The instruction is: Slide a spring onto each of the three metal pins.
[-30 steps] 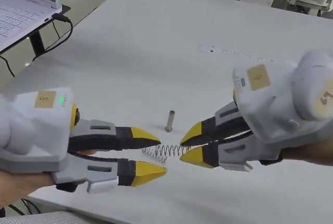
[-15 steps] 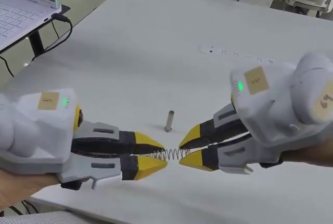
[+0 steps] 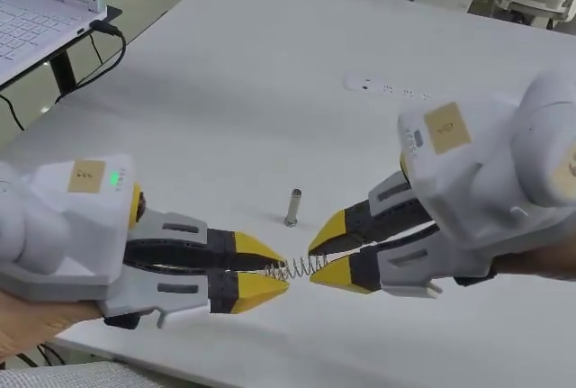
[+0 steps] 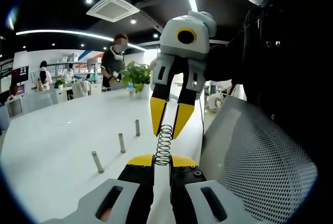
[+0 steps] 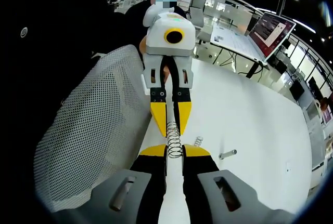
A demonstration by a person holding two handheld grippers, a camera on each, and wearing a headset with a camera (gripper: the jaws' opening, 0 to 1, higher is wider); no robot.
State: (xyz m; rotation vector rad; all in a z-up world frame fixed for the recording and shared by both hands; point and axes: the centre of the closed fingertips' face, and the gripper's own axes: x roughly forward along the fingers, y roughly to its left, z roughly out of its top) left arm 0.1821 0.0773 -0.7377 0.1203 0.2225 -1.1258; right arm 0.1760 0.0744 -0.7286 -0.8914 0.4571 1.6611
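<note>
Spring [image 3: 298, 268] gripped at both ends over the table [image 3: 225, 91].
One end is clamped in the left gripper [image 3: 284, 273], whose jaws were wide apart a second ago; the other is pinched in the right gripper [image 3: 311, 267], jaws slightly parted by the coils. An upright pin [image 3: 293, 208] is seen just beyond.

Left gripper [image 3: 281, 271]: my fingers, gaping a second ago either side of the spring's [image 3: 299, 268] free end, have since pinched shut on it. The spring no longer hangs from my right gripper [image 3: 315, 264] alone; both ends are held.
</note>
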